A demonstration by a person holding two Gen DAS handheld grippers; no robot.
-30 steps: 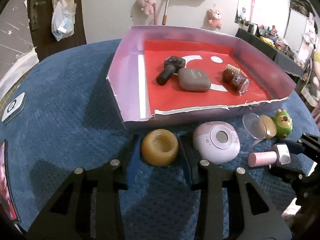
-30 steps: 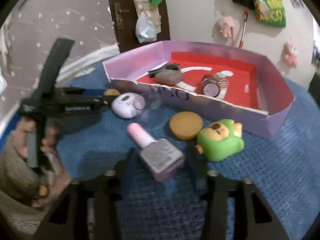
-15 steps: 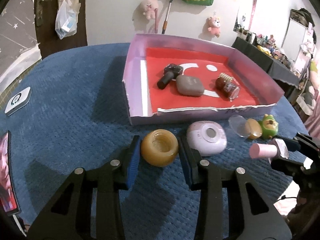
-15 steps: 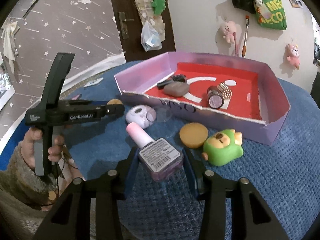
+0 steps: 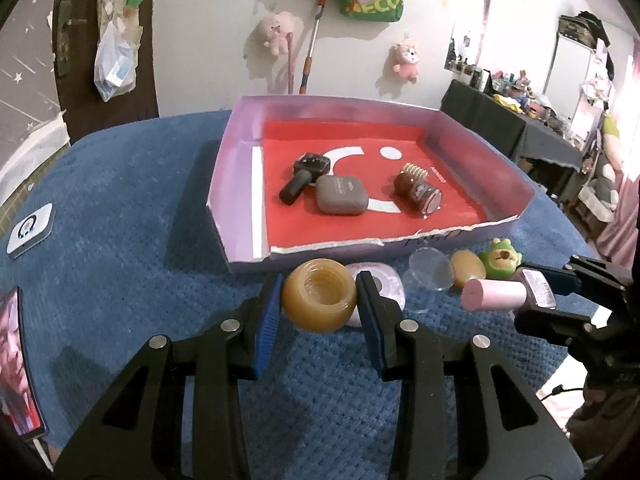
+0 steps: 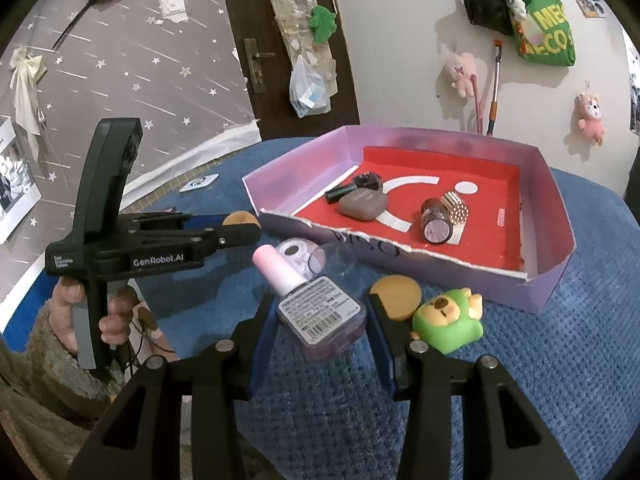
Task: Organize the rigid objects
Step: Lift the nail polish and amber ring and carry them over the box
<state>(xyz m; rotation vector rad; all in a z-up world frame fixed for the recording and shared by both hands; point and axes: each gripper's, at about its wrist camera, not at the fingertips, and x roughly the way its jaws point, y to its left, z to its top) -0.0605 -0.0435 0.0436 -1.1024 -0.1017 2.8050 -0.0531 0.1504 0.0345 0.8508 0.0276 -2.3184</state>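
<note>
Inside purple box [image 5: 236,184], three small objects.

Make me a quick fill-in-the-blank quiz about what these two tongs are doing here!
1. The left tongs grip a round amber ____.
2. The right tongs grip a pink-capped nail polish ____.
3. The purple cardboard tray has a ____ floor.
4. The green bear toy lies ____ the tray.

Missing words: jar; bottle; red; outside

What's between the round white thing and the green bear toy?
A clear plastic lid and a tan disc lie between the white case and the green bear, shown in the left wrist view.
</note>
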